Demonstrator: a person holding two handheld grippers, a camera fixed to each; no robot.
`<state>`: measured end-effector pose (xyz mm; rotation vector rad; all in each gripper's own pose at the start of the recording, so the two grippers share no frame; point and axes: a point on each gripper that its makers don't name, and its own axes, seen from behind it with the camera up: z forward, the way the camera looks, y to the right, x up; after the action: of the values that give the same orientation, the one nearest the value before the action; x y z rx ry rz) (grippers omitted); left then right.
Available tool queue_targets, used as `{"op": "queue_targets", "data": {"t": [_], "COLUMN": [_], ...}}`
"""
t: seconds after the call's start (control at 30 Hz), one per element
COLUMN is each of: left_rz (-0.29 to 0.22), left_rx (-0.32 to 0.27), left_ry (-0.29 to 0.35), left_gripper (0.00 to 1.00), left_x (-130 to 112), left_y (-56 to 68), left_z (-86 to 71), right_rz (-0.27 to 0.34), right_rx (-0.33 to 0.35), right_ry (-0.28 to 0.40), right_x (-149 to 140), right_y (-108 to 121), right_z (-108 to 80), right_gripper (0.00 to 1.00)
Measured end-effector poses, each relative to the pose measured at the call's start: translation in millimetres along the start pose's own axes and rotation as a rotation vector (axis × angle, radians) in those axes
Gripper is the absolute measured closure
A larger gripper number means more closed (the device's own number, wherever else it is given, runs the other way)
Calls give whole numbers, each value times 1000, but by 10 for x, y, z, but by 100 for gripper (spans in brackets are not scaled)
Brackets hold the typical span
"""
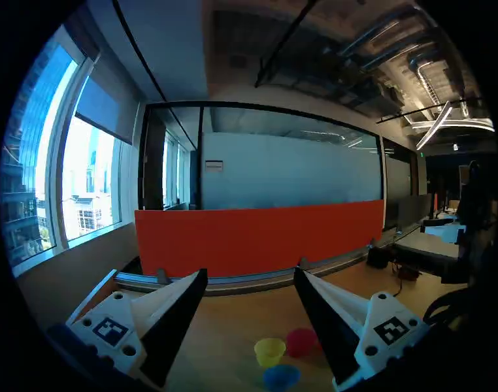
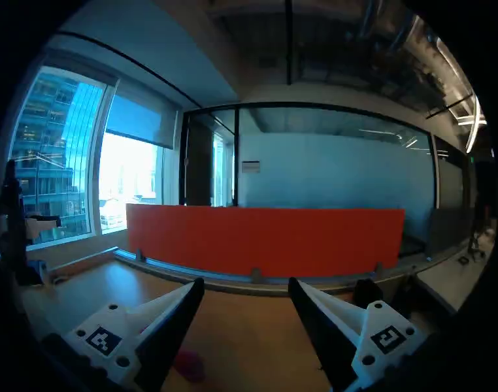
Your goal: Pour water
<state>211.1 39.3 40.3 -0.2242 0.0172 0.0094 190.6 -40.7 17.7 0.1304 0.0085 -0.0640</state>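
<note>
Left gripper (image 1: 249,270): fingers spread wide, holding nothing. Low centre of the left gripper view, between the fingers, a yellow cup (image 1: 270,349), pink cup (image 1: 301,340) and blue cup (image 1: 281,377) cluster on the desk (image 1: 229,326). Right gripper (image 2: 246,281): likewise spread and empty. The right gripper view gives a blurred pink cup (image 2: 190,364) at bottom, left of centre. Orange partition (image 1: 259,238) behind.

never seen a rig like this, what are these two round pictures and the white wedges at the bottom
No robot here: a person holds a two-finger claw in each hand, and each claw carries a wide-angle camera looking forward along it. One picture is from the left claw, the other from the right claw; the white and black wedges are their fingers. Both claws are open and hold nothing. Below is a wooden desk with a yellow cup, a pink cup and a blue cup.
</note>
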Motion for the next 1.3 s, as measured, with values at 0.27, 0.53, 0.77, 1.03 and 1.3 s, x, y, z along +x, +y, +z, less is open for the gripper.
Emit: {"op": "queue_targets", "data": {"t": [0.27, 0.53, 0.77, 1.03, 1.3], "left_rz": [6, 2, -19, -39, -20], "left_rx": [-26, -124, -226, -314, -355], "left_ry": [-2, -17, -19, -29, -55], "left_gripper": [2, 2, 2, 2, 2], "left_x": [37, -16, 40, 22, -105], "left_y": [-14, 173, 365, 557, 607], "left_z": [11, 47, 42, 7, -35], "right_rz": [-4, 18, 30, 36, -14], "right_rx": [70, 213, 343, 445, 501], "right_ry": [0, -5, -2, 1, -31], "right_x": [15, 42, 145, 223, 126], "right_y": [-113, -376, -648, -850, -968], "right_z": [-4, -21, -68, -111, -154], "right_gripper": [1, 1, 1, 1, 1]}}
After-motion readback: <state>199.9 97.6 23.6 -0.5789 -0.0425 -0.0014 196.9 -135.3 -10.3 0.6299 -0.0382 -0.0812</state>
